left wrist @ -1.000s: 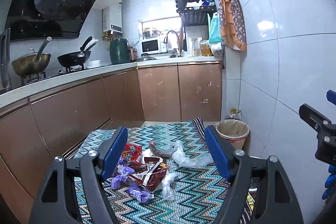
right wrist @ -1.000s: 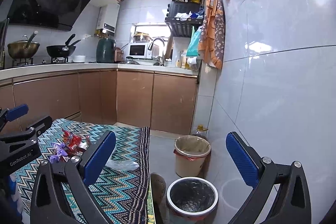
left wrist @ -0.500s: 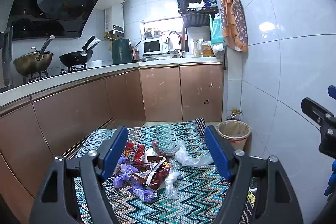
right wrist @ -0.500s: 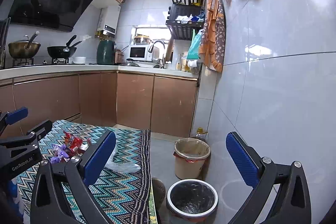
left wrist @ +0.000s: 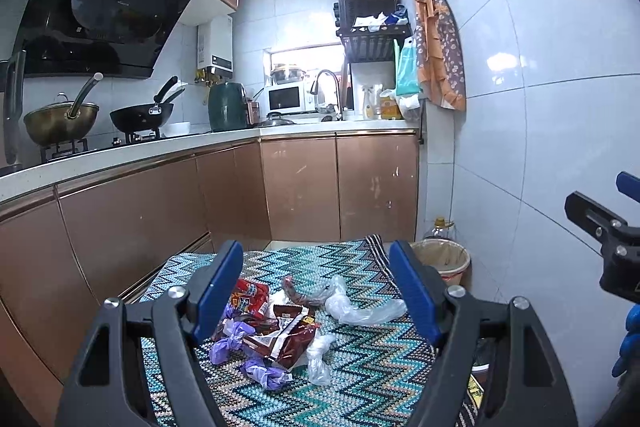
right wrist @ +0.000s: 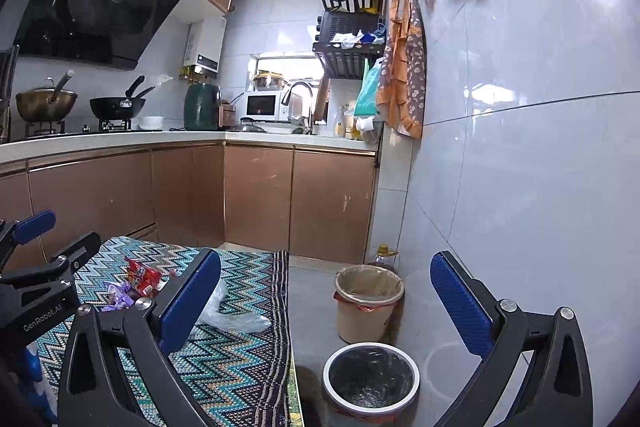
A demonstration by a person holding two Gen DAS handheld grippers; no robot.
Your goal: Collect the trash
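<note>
A pile of trash lies on a zigzag-patterned cloth (left wrist: 360, 379): a red snack wrapper (left wrist: 249, 298), a dark red wrapper (left wrist: 289, 337), purple crumpled bags (left wrist: 266, 375) and clear plastic bags (left wrist: 362, 311). My left gripper (left wrist: 316, 287) is open and empty, above and in front of the pile. My right gripper (right wrist: 326, 295) is open and empty, to the right of the cloth, above a white-rimmed bin with a black liner (right wrist: 370, 381). The pile also shows in the right wrist view (right wrist: 138, 281).
A beige bin with a liner (right wrist: 368, 301) stands behind the white-rimmed bin, by the tiled wall. An oil bottle (right wrist: 385, 254) stands in the corner. Brown cabinets (left wrist: 300, 187) and a counter with pans, microwave and sink run along the left and back.
Both grippers have tilted or risen slightly, so the scene sits a little lower in view. Both stay open and empty. The trash has not moved.
</note>
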